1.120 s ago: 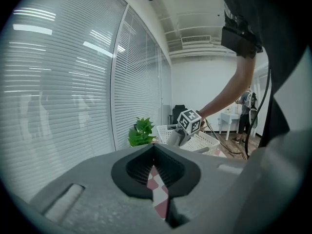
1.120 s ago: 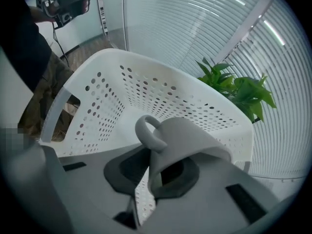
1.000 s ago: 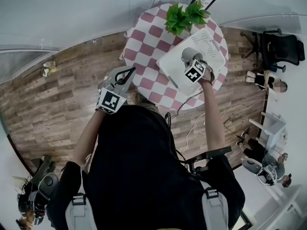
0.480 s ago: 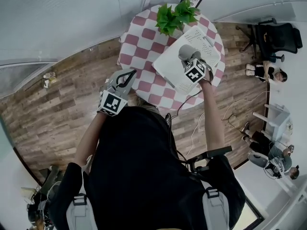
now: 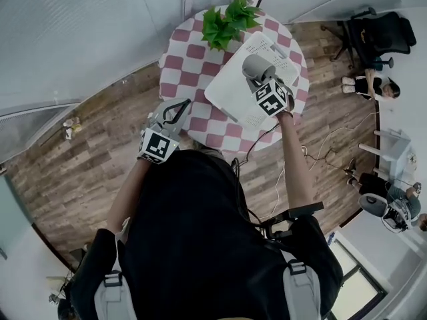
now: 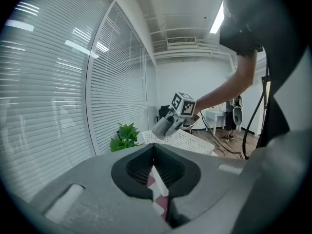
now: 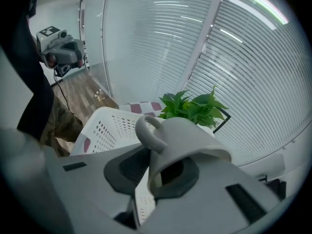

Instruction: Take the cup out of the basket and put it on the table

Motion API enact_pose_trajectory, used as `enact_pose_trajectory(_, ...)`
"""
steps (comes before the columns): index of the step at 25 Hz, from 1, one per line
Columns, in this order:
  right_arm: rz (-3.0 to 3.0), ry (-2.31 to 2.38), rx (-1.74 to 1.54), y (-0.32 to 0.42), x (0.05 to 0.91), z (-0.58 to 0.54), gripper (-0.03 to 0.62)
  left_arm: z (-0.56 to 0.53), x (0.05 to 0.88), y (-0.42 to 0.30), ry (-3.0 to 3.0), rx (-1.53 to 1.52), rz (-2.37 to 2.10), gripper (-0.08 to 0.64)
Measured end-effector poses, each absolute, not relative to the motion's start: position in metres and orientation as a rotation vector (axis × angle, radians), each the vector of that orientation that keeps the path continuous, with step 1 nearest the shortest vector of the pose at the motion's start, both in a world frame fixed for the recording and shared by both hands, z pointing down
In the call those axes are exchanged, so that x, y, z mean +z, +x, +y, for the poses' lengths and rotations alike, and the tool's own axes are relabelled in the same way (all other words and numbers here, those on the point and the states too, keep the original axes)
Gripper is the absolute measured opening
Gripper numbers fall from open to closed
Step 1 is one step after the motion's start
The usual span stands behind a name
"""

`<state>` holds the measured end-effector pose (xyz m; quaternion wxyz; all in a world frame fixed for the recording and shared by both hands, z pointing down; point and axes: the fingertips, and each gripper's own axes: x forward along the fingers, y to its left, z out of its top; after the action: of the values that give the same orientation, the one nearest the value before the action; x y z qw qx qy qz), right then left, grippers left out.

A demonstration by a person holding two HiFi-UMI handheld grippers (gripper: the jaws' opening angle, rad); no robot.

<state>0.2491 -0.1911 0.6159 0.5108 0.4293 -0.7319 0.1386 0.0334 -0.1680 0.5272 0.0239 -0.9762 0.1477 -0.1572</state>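
The cup looks smooth and matt, the basket perforated plastic, the table cover cloth, the floor wood.

I'm in an office: glass walls hung with blinds, a black swivel chair in the corner, strip lights and a vent overhead, plank floor, cables trailing beside my round checked desk.

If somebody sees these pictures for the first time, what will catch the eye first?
Most likely the grey cup, gripped by its wall in the right claw and held in the air above the white basket. Next come the round table with red and white checks under the basket, and the green plant near its far edge.
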Motion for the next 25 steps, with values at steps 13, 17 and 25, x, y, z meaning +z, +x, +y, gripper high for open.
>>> enact_pose_trajectory(13,-1.922,1.25,0.337,0.251,0.55,-0.195,0.043,-0.159,0.521,0.07,-3.001,-0.478,0.295,0.005)
enact_pose_trajectory(17,-1.985,1.325,0.343,0.25,0.528,-0.194,0.043,-0.156,0.52,0.078,-2.997,-0.474,0.256,0.005)
enact_pose_trajectory(25,-2.071,1.475,0.311,0.248,0.485,-0.191,0.043,-0.154,0.516,0.09,-2.995,-0.459,0.184,0.005)
